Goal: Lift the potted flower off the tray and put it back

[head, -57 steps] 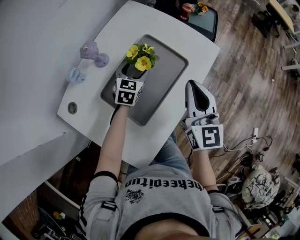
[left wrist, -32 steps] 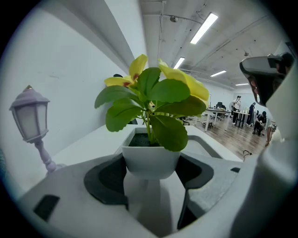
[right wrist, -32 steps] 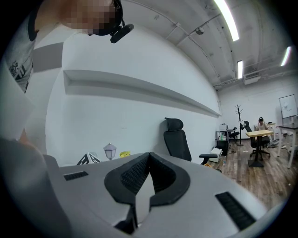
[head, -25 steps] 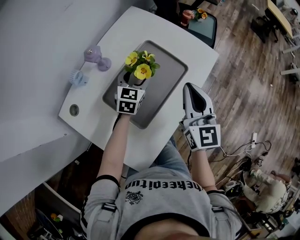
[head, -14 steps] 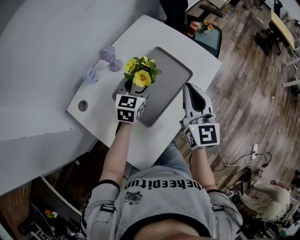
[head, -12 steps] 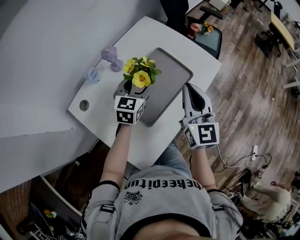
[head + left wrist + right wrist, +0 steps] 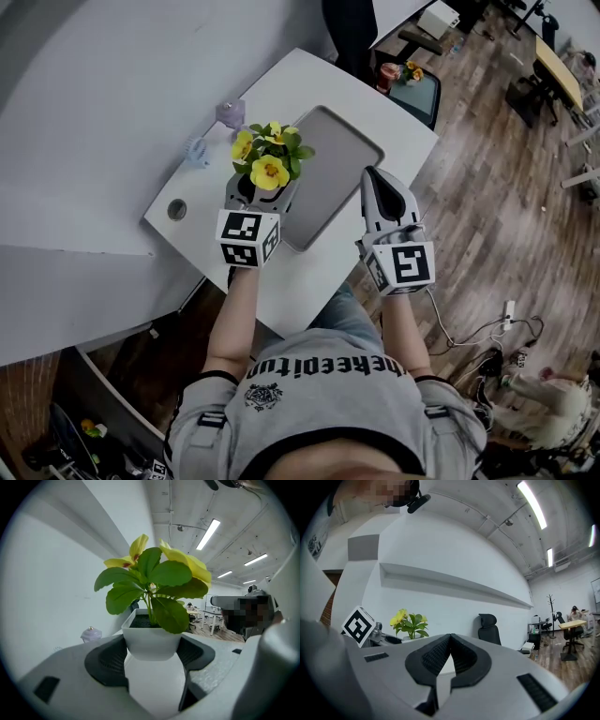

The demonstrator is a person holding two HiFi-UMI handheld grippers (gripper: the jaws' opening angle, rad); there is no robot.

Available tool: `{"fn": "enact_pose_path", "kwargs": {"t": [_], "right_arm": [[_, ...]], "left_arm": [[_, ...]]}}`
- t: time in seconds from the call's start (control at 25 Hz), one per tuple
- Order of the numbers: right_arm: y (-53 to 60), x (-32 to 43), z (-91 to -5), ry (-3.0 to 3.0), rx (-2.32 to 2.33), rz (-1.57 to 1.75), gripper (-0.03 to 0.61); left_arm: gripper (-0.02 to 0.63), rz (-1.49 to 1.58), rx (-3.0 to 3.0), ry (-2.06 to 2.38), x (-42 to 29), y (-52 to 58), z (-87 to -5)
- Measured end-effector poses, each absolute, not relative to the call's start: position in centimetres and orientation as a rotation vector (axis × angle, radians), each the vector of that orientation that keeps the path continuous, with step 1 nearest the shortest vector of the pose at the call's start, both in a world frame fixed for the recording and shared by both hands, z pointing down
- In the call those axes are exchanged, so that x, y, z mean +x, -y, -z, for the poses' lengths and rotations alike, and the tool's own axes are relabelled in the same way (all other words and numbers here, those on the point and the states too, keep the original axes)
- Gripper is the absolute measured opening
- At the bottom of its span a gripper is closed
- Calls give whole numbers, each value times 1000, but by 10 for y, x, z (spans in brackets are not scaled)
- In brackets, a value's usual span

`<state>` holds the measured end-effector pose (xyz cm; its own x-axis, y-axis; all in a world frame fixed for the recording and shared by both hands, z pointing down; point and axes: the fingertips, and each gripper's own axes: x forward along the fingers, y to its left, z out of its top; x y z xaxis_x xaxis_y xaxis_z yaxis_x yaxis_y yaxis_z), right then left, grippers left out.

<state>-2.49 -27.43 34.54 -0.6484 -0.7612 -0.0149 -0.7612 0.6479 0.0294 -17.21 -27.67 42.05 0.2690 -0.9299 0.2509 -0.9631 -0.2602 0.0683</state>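
Note:
A potted flower with yellow blooms and green leaves hangs in the air over the left side of the grey tray. My left gripper is shut on its small white pot, whose sides sit between the dark pads. The plant stands upright in the left gripper view. My right gripper hovers by the table's right edge, jaws shut with nothing in them; in the right gripper view the right gripper's tips meet, and the flower shows at the left.
On the white table left of the tray lie a lilac knob-shaped piece and a pale blue ribbed piece. A round hole sits near the table's left corner. A dark chair stands beyond the far edge.
My left gripper has lifted the potted flower up off the tray and drawn it slightly left and toward me. The right gripper has stayed shut in about the same place.

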Motion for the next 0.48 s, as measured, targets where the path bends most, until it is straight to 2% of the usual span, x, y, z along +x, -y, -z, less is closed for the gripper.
{"fn": "enact_pose_path", "kwargs": {"t": [0.48], "right_arm": [[242, -24, -311, -2801, -1313, -144, 2]], "left_arm": [[328, -134, 2368, 1861, -183, 233, -373]]}}
